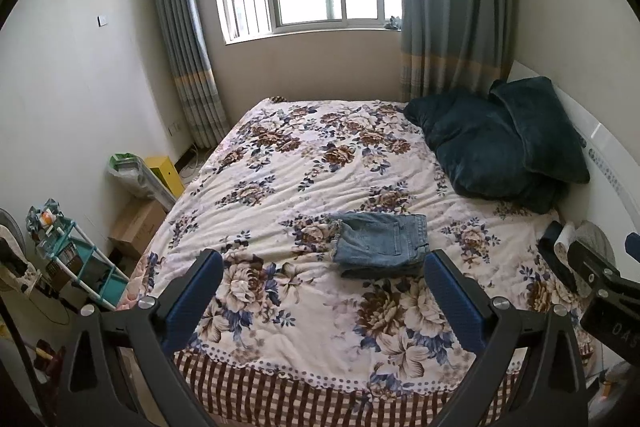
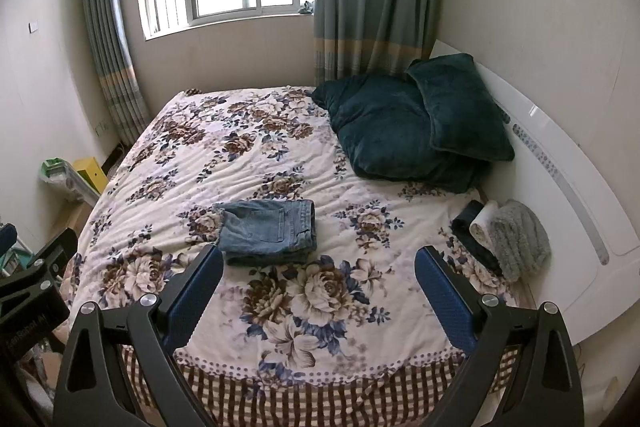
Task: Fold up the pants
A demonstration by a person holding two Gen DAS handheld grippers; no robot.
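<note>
From the left wrist, the left gripper stood wide apart with nothing between its blue pads, held above the near part of the floral bedspread, where the folded denim pants lay just beyond its right finger; the right gripper was cut off at the frame's edge, and a teal shelf rack held clutter too small to identify. From the right wrist, the right gripper likewise gaped wide and held nothing, the pants lying just past its left finger, with dark teal pillows by the white headboard and rolled cloths beside it.
</note>
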